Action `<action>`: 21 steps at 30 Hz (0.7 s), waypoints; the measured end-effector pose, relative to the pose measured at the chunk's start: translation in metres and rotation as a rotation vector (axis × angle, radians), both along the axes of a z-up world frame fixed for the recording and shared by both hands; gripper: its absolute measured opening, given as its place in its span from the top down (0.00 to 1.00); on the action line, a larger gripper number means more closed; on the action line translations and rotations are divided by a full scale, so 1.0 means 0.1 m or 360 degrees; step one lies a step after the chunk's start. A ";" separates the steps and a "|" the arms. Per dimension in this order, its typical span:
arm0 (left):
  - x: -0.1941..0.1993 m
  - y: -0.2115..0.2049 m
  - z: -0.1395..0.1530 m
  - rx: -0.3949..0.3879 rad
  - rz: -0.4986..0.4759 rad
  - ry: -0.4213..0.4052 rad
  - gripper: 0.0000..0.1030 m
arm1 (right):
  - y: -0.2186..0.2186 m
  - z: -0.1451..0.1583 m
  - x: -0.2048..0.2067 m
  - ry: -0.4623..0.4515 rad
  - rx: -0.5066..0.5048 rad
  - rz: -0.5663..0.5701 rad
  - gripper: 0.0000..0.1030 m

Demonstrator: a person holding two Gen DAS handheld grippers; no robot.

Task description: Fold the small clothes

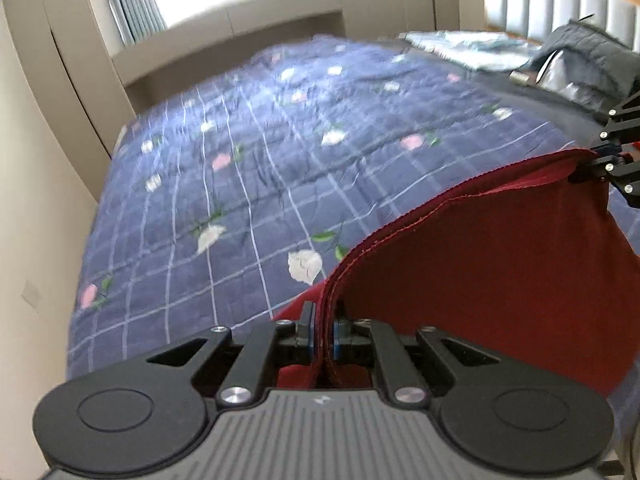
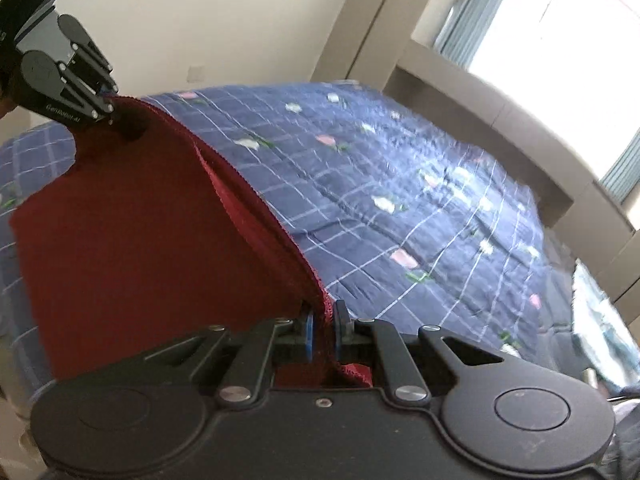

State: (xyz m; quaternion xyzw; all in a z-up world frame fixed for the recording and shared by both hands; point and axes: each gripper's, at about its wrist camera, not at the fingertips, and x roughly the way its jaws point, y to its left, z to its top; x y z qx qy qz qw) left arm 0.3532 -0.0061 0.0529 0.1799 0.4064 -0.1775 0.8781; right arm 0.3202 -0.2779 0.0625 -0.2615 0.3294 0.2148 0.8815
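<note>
I hold the soft, light dark-red knit garment (image 1: 480,280) above the blue floral quilted bed (image 1: 240,180); left claw (image 1: 323,330) and right claw (image 2: 323,330) each pinch its ribbed hem corners, right claw at three o'clock.

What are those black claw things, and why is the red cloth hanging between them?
They are two grabbers, each with two fingers, that a person holds, one in each hand. Each grabber carries a small camera that looks out along its fingers, so there are two pictures. One is from the left gripper, the other from the right gripper. In each picture you can also see the other grabber far off, at the edge. Both are squeezed shut on the top edge of a red garment, one at each end, so it hangs stretched between them. Below lies a bed with a blue checked quilt with little flowers on it. A dark jacket lies near the headboard. The person is folding small clothes.
</note>
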 end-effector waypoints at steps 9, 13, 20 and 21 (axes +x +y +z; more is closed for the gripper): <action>0.53 0.15 -0.57 -0.0079 0.0074 0.0216 0.72 | 0.01 -0.57 0.62 0.0215 0.0028 -0.0066 0.85; 0.70 0.32 -0.68 -0.0176 0.0198 0.0268 0.49 | -0.07 -0.71 0.78 0.0234 0.0070 -0.0171 0.67; 0.86 0.72 -0.75 -0.0318 0.0553 0.0204 0.12 | -0.25 -0.93 0.96 0.0161 0.0069 -0.0410 0.33; 0.84 0.76 -0.75 -0.0324 0.0595 0.0170 0.11 | -0.27 -0.97 0.95 0.0139 0.0061 -0.0435 0.30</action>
